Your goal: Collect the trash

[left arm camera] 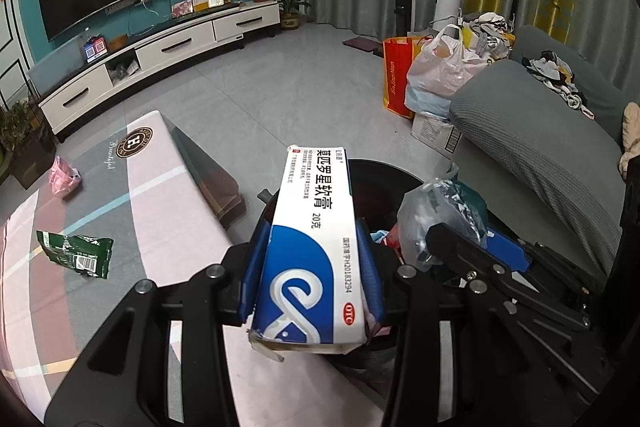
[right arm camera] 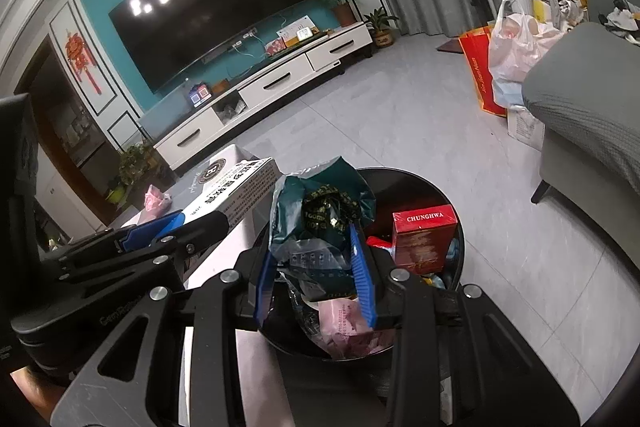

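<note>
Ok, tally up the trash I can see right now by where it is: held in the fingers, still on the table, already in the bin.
Held: 2, white-and-blue cardboard ointment box, crumpled clear and teal plastic bag
On table: 2, green foil wrapper, pink crumpled plastic bag
In black round bin, clearly countable: 1, red cigarette carton
Total: 5

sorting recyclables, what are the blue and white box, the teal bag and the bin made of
Blue and white box: printed cardboard, slightly glossy; its torn corner shows a pale paper edge.
Teal bag: thin crinkled plastic film, possibly foil-lined; it shines and creases sharply.
Bin: looks like smooth black plastic, though painted metal is possible.
</note>
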